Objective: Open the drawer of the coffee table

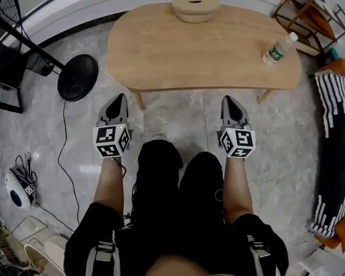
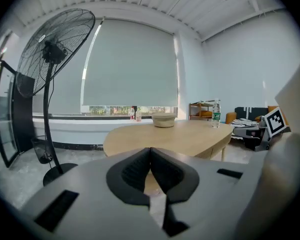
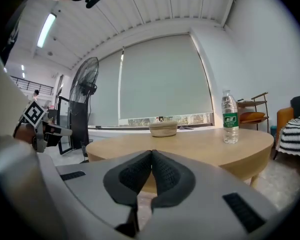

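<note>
Starting at your left, the standing fan's round base (image 1: 77,77) is sitting on the floor at about ten o'clock from your left gripper (image 1: 118,100), clear of the path ahead. You are holding that gripper low and nearly level, nose pointing to twelve o'clock, with its jaws pressed together and nothing between them. The coffee table (image 1: 201,50) is lying straight ahead at twelve o'clock from both hands. Its long axis is running from nine to three o'clock across your front, and its near edge is facing you. No drawer front is showing in any view, so I am judging that it is tucked under the top along that near edge. The left gripper is lining up with the table's left end, close to the leg there, so it is looking past the corner rather than at the middle of the edge. Your right gripper (image 1: 229,100) is mirroring the pose, forearm stretched out beside your knee, jaws likewise closed on nothing. It is facing the near edge more squarely and standing closer to the table's middle, so it seems the better placed hand for finding the drawer. On the top, a round woven basket (image 1: 195,6) is resting at the far edge, and a water bottle (image 1: 279,49) is standing at about one o'clock from the right gripper.
</note>
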`<state>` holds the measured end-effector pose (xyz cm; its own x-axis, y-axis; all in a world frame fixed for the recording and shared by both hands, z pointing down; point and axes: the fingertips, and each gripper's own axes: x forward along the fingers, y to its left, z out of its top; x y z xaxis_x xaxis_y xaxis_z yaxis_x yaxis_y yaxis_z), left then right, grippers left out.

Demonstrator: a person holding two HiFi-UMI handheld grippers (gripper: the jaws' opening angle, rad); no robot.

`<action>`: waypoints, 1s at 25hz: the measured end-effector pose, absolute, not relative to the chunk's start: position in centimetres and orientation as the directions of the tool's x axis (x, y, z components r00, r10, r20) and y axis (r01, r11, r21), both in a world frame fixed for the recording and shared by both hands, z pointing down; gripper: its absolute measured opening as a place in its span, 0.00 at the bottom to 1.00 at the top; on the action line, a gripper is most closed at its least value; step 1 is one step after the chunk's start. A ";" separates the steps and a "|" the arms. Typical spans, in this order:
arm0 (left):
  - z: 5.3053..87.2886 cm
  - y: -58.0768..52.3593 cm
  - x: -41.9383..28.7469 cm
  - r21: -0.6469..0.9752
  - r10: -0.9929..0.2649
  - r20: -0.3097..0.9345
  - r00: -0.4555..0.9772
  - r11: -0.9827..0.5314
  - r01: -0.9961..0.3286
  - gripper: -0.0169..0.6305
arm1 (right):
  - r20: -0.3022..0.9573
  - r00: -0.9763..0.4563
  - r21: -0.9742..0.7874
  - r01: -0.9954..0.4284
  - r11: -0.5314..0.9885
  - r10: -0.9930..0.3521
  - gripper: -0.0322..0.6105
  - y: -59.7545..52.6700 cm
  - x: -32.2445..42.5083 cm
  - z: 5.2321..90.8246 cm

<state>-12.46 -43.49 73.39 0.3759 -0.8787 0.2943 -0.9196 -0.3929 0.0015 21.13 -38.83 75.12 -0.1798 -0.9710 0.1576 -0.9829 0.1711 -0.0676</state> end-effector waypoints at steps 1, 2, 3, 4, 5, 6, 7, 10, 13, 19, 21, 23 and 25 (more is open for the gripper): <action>74.3 -43.0 -12.6 -0.016 -0.884 0.285 0.371 -0.391 -0.920 0.06 | 0.145 -0.182 -0.065 -0.983 0.174 -0.973 0.08 -38.4 21.0 76.1; 75.1 -42.5 -12.7 -0.033 -0.887 0.279 0.367 -0.391 -0.920 0.06 | 0.134 -0.184 -0.062 -0.982 0.177 -0.974 0.08 -38.1 21.0 76.9; 75.9 -41.9 -12.7 -0.050 -0.889 0.277 0.365 -0.392 -0.918 0.06 | 0.124 -0.185 -0.062 -0.982 0.178 -0.975 0.08 -37.7 20.9 77.5; 76.6 -41.2 -12.7 -0.064 -0.888 0.281 0.363 -0.395 -0.916 0.06 | 0.119 -0.184 -0.064 -0.982 0.178 -0.976 0.08 -37.3 20.9 78.1; 77.2 -40.5 -12.7 -0.076 -0.887 0.288 0.361 -0.398 -0.914 0.06 | 0.117 -0.184 -0.068 -0.982 0.177 -0.976 0.08 -36.8 20.9 78.7; 77.8 -39.8 -12.6 -0.084 -0.885 0.297 0.359 -0.399 -0.913 0.06 | 0.120 -0.186 -0.071 -0.981 0.178 -0.975 0.08 -36.4 20.9 79.2; 78.2 -39.3 -12.5 -0.087 -0.883 0.303 0.358 -0.400 -0.912 0.06 | 0.123 -0.187 -0.074 -0.981 0.179 -0.975 0.08 -36.2 20.9 79.5; 78.8 -38.5 -12.1 -0.084 -0.880 0.311 0.360 -0.403 -0.912 0.06 | 0.127 -0.197 -0.088 -0.978 0.187 -0.972 0.08 -35.9 20.7 80.1; 79.4 -38.3 -11.9 -0.081 -0.878 0.318 0.359 -0.402 -0.912 0.06 | 0.140 -0.219 -0.102 -0.973 0.206 -0.966 0.08 -35.9 20.2 81.1; 80.3 -38.3 -11.1 -0.053 -0.869 0.310 0.385 -0.420 -0.906 0.06 | 0.159 -0.238 -0.151 -0.965 0.215 -0.958 0.08 -36.0 20.9 83.2; 80.5 -38.5 -11.1 -0.040 -0.867 0.304 0.395 -0.426 -0.904 0.06 | 0.164 -0.259 -0.195 -0.954 0.226 -0.952 0.08 -36.3 21.1 84.2; 80.6 -38.6 -11.2 -0.022 -0.862 0.297 0.410 -0.435 -0.900 0.06 | 0.166 -0.294 -0.272 -0.931 0.243 -0.941 0.08 -36.5 21.2 85.2; 80.4 -38.9 -11.2 0.001 -0.851 0.285 0.441 -0.460 -0.888 0.09 | 0.147 -0.355 -0.366 -0.886 0.283 -0.923 0.08 -36.7 20.9 85.9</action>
